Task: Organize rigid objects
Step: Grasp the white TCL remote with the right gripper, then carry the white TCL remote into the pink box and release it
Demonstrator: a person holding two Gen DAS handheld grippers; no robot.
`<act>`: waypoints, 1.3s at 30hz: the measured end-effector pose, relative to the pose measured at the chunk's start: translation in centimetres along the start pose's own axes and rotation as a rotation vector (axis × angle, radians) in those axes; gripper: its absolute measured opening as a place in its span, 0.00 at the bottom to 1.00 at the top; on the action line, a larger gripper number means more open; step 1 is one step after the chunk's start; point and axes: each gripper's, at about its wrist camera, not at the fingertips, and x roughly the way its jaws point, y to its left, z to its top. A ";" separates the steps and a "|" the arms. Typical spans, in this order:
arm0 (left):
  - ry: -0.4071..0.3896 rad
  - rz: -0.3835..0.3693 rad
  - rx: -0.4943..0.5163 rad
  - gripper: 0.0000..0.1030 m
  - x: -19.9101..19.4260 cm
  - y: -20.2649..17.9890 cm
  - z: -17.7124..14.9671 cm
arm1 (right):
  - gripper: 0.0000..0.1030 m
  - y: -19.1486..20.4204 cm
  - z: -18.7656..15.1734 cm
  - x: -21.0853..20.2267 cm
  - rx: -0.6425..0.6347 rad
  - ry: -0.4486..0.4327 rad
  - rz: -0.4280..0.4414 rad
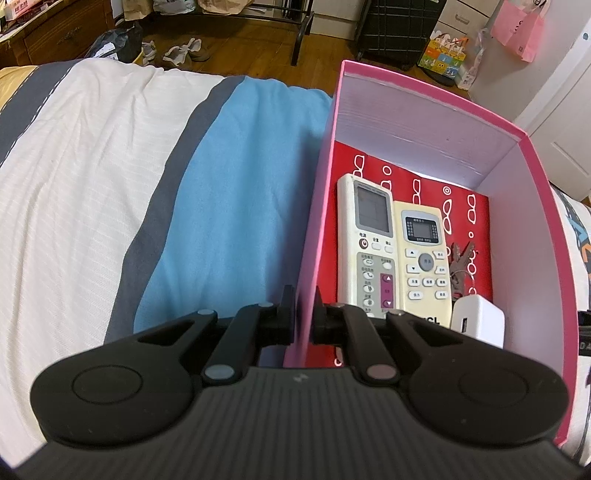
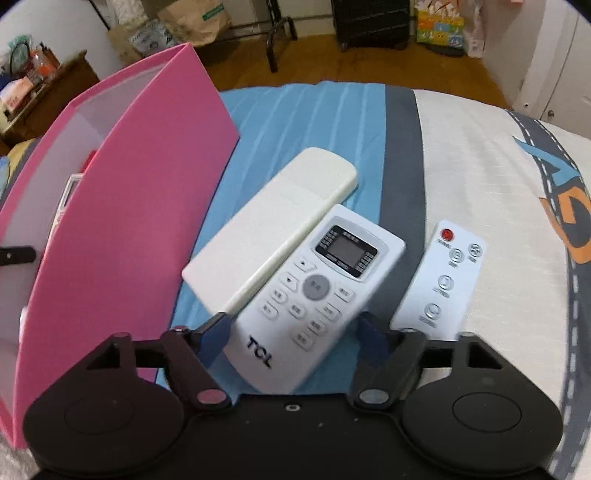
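Note:
A pink box stands on the bed, and my left gripper is shut on its near left wall. Inside lie two cream remotes, a bunch of keys and a white charger on a red patterned sheet. My right gripper is open, one finger on each side of the lower end of a white TCL remote, pads not pressing on it. That remote lies partly across a face-down cream remote. A slim white remote lies just to its right. The pink box stands to the left.
The bed cover is striped white, grey and blue, with soft folds. Past the bed's far edge lies a wooden floor with shoes, bags and a dark rack. A pink bag hangs at the far right.

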 end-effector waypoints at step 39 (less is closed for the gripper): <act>-0.001 -0.022 -0.014 0.06 -0.2 0.3 0.0 | 0.61 1.8 -2.1 -7.7 -0.001 -0.124 0.145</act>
